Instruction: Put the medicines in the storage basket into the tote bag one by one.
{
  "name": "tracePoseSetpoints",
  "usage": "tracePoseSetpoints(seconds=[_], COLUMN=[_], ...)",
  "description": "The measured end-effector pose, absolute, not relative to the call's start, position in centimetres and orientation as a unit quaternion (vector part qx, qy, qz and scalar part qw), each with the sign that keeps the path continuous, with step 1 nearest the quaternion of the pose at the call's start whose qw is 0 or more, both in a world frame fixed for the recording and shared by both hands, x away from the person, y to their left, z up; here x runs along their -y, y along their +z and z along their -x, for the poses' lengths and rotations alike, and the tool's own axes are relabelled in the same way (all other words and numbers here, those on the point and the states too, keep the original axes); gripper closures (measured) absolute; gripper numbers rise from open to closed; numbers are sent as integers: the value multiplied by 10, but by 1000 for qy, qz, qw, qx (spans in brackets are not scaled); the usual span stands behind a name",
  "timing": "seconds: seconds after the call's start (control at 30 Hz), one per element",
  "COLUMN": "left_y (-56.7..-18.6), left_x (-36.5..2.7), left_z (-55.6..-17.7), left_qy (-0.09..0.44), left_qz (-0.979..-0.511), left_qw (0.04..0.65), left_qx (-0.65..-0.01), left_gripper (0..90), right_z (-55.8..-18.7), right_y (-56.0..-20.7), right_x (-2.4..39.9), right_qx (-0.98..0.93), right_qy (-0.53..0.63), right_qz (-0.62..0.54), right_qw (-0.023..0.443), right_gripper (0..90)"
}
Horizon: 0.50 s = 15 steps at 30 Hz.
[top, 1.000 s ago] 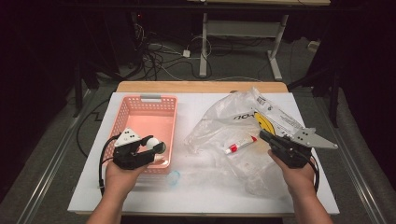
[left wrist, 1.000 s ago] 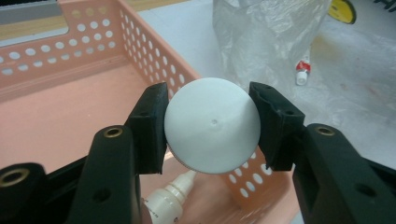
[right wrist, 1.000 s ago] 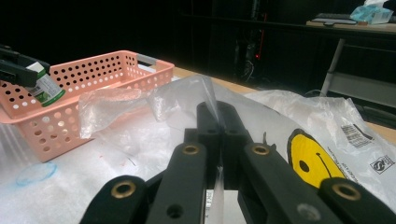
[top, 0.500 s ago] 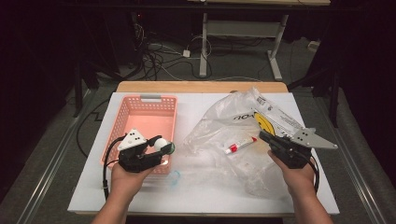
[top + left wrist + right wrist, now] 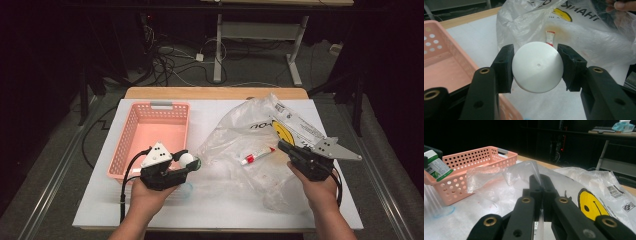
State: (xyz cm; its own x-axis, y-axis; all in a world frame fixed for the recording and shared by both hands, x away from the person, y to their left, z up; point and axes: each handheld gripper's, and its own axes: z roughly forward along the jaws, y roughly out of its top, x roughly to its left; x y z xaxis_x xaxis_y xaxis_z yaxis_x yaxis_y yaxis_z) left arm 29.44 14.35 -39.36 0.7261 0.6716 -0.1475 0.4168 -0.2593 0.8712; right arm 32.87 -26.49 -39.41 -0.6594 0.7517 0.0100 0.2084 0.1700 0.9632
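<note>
My left gripper (image 5: 187,163) is shut on a small white bottle (image 5: 186,159), held just past the right front corner of the pink basket (image 5: 131,145). In the left gripper view the bottle's round white end (image 5: 537,67) sits squeezed between both pads (image 5: 504,67). The right gripper view shows the bottle's green and white label (image 5: 437,168) at the far left. My right gripper (image 5: 281,147) is shut on a fold of the clear plastic bag (image 5: 235,140); the film rises from between its closed jaws (image 5: 541,182). A red and white tube (image 5: 256,157) lies inside the bag.
The bag carries a yellow smiley print (image 5: 590,206) and lies over the right half of the white table top (image 5: 100,200). A faint blue ring (image 5: 445,211) marks the table near the basket's front. Cables and desk legs (image 5: 217,45) stand on the floor beyond.
My left hand has carried the white bottle to the right, from over the basket's front to its right corner beside the bag. The right hand has stayed still on the bag.
</note>
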Motion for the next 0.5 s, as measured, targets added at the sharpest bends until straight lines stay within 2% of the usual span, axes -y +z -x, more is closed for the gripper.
tracePoseSetpoints(seconds=[0.5], left_y=[-393], left_x=[-91], left_z=[-309], left_qy=[105], left_qz=[-800], left_qw=[503], left_qx=[-309], left_gripper=[488], right_z=[-329], right_y=[-396], right_x=[262], right_qx=[-727], right_qy=[549], right_qz=[-332], right_qw=[244], right_gripper=[900])
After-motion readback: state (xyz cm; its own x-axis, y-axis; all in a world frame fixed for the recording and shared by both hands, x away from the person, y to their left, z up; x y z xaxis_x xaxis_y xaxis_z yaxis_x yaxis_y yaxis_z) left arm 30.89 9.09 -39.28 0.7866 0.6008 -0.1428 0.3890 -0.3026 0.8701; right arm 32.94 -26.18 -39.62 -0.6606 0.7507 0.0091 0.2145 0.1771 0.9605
